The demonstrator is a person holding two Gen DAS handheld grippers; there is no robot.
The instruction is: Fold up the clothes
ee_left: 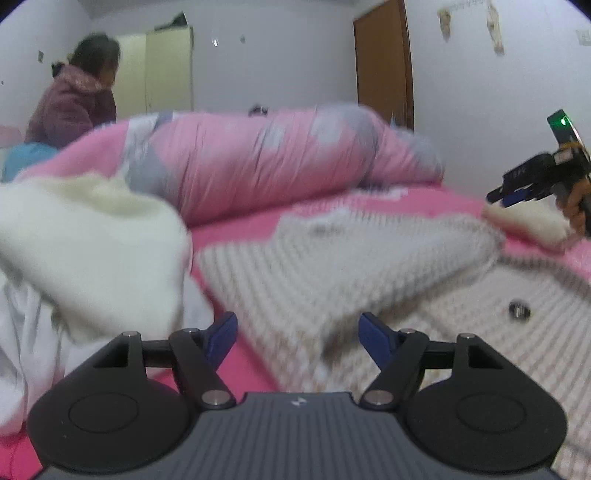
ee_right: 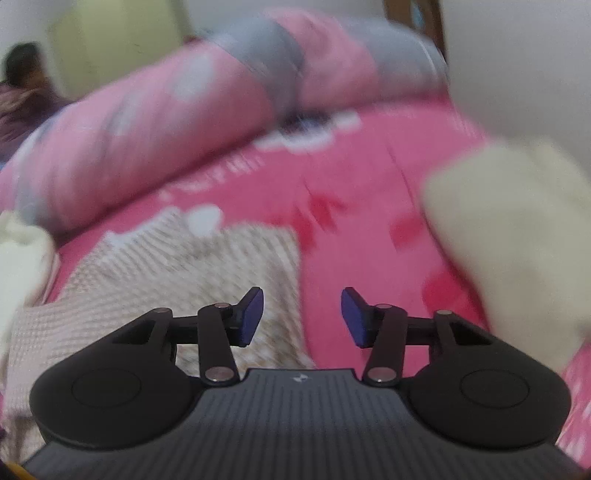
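Both spread-jawed, empty: left gripper (ee_left: 298, 332) and right gripper (ee_right: 302, 317), above beige waffle-knit sweater (ee_left: 332, 258) on pink patterned bedsheet (ee_right: 351, 192).

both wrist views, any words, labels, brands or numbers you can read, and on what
No readable words or numbers in either view.
Left gripper body: a small pale logo mark, a symbol, not letters.
Right gripper body: the same kind of mark.
Pink bedsheet: white print, too blurred to read.
Papers on the wall: too small and blurred.
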